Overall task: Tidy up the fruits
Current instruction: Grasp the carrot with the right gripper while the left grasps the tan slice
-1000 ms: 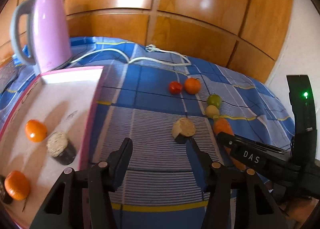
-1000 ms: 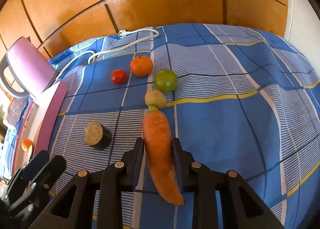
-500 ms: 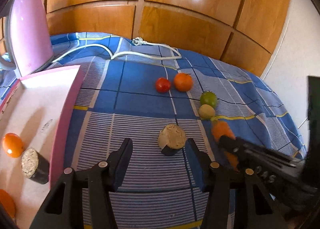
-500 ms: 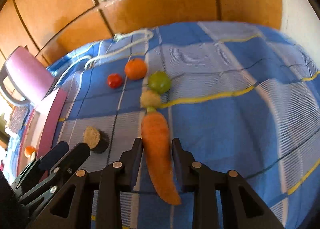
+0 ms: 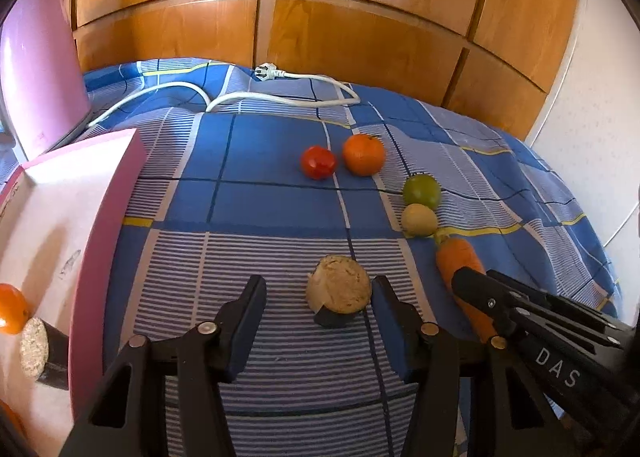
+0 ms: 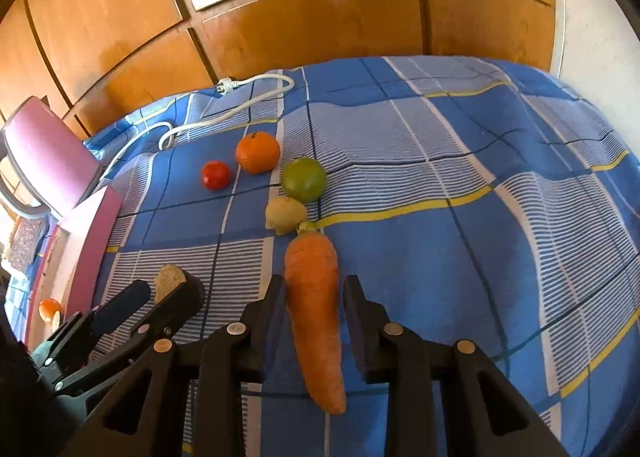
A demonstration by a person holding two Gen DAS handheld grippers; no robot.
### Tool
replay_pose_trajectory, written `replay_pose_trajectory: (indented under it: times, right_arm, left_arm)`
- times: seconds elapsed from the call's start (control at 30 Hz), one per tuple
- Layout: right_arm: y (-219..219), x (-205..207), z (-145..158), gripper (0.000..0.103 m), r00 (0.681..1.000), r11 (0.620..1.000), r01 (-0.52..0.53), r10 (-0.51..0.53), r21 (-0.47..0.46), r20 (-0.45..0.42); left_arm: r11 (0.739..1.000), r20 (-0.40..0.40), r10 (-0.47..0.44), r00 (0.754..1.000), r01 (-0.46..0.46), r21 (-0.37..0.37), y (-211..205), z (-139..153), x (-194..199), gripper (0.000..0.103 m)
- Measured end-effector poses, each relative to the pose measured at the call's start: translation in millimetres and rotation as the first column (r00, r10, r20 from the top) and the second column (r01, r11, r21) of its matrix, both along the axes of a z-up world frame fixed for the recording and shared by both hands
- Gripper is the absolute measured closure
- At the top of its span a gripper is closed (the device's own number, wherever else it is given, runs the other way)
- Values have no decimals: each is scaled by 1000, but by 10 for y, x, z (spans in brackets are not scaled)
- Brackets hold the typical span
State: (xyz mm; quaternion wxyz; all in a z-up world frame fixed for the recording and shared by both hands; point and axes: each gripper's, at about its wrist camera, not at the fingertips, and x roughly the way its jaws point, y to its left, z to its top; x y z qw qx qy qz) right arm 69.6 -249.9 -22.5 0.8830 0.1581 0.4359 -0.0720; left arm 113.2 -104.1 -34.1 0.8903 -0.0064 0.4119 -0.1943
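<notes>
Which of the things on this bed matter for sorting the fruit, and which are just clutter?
Belongs to the job:
- carrot
- cut-end piece
- red tomato
- orange
- green fruit
- yellowish fruit
- pink box

Just lying about:
- white power cord
- pink kettle

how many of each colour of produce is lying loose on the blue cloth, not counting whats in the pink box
orange: 2, the carrot and the round orange fruit
red: 1, the red fruit
green: 1, the green fruit
pale yellow: 1, the yellowish fruit
dark with tan cut face: 1, the cut piece
total: 6
</notes>
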Motion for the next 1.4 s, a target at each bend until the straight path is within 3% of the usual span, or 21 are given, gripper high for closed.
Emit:
replay_pose_trajectory:
  times: [0.23,0.53,0.63,0.8,0.9,1.0,1.3,1.4]
  right_arm:
    - [-20,28,-79,72,1000,998,-9,10,62,-18]
    - [113,40,-103,70,999,999,-34,33,-27,-30]
    - [68,33,-112,70,999,1000,-30,30,-5,-26]
    - [43,26,-115,70,1000,1000,-22,23,15,-17]
    - [47,25,-110,70,1000,1000,-22,22,14,-17]
    - [55,29,-102,70,1000,1000,-24,24,3,-17]
    - [93,30,-85,74,999,999,-30,30,-29,-14]
    - [65,13,-80,74,1000,1000,-25,25,-8,-10]
  left_arm:
    - [999,5,-45,999,45,-15,-50,-1,-13,69]
    - [996,-21,-56,998,54,-66,51,-3,-21,67]
    - [998,-25,-30,999,28,-62,83,-11,-1,54]
    - [998,-21,-15,1000,14,-56,101,-21,7,51]
    - [999,-13,-15,1000,14,-52,98,-17,0,53]
    - [998,0,-54,999,54,-40,30,-11,-41,69]
    - [998,5,-46,999,46,-38,55,26,-123,71]
    - [999,35,-5,999,7,-37,125,94,-186,70]
